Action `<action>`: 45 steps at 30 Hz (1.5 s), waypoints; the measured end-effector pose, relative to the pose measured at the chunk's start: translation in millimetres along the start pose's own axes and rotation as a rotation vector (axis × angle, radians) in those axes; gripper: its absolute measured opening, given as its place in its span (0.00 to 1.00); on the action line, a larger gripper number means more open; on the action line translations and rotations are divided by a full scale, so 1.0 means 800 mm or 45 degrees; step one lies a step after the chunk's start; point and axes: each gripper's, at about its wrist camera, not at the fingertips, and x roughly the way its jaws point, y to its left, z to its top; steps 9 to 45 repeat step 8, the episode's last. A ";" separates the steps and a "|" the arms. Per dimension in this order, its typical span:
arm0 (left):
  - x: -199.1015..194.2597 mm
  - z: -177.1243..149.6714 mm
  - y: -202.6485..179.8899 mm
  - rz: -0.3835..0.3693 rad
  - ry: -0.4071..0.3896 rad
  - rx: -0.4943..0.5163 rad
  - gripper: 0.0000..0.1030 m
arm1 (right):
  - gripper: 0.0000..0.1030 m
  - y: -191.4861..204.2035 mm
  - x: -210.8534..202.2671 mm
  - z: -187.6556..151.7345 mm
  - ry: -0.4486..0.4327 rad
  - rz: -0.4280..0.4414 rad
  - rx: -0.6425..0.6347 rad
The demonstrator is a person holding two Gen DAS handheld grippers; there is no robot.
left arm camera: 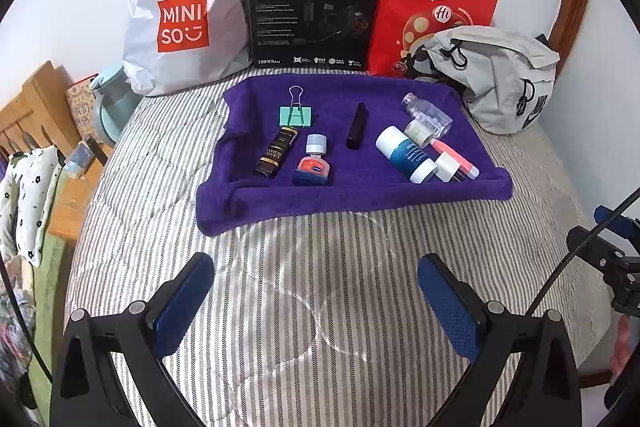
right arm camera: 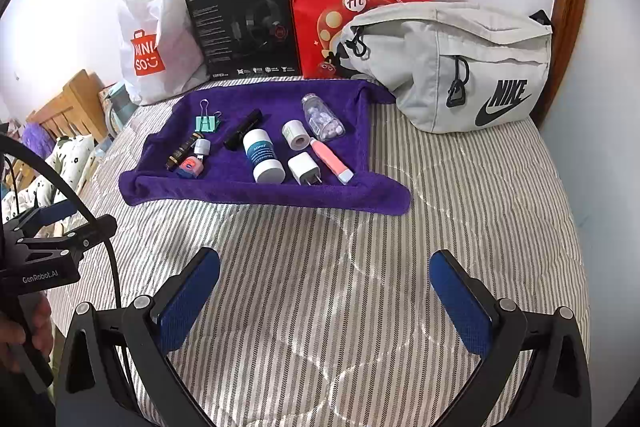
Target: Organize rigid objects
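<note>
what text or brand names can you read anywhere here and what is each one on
"MINI SO" on the white plastic bag
"HECATE", "G2" and "EDIFIER" on the black headset box; its small print is unreadable
"海底捞" and "Hi" on the red paper bag
"NIKE" on the grey pouch
"GenRobot.AI" on the left tongs
"ADMD" on the white and blue bottle, uncertain
Labels on the other items on the purple towel: too small

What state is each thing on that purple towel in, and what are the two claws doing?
Left claw: open, empty.
Right claw: open, empty.
Binder clip: closed, handles up.
Pill bottle: lying down, pills inside.
White and blue bottle: lying down, capped.
Charger plug: lying flat, unplugged.
Purple towel: spread, edges rolled.
Nike bag: zipped shut.
</note>
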 end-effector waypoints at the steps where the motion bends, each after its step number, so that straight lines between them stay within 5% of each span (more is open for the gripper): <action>1: 0.001 0.001 0.001 -0.001 0.001 0.000 1.00 | 1.00 0.000 0.000 0.000 0.001 0.001 -0.001; 45: 0.000 0.002 0.002 -0.011 -0.011 -0.004 1.00 | 1.00 -0.001 0.000 0.001 -0.001 -0.001 0.003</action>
